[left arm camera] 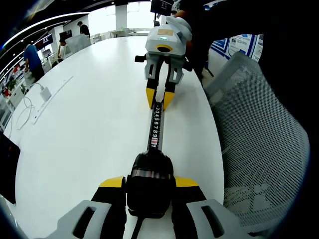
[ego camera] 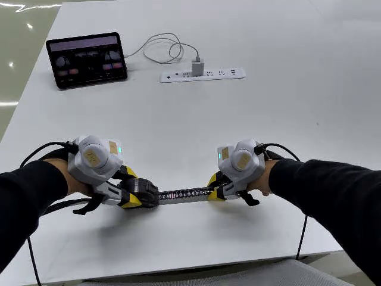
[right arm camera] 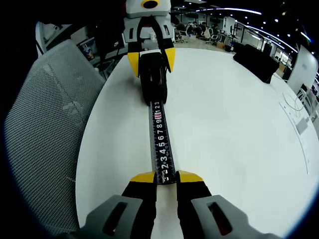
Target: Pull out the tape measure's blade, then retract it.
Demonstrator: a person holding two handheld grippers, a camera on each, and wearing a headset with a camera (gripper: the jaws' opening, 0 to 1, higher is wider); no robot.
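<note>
Standing by the white desk, I saw the left gripper with its fingers clamped on the tape measure's black case, low at the desk's near edge. The right gripper pinched the tip of the blade, a short length drawn out. If that pinch slipped, the spring would likely whip the blade back; a sideways twist could kink it.

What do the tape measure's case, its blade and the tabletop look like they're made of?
The case looks like matte black plastic or rubber, with a dull sheen. The blade seems thin coated steel, dark with pale printed numerals. The tabletop is smooth white, probably laminate, softly glossy.
</note>
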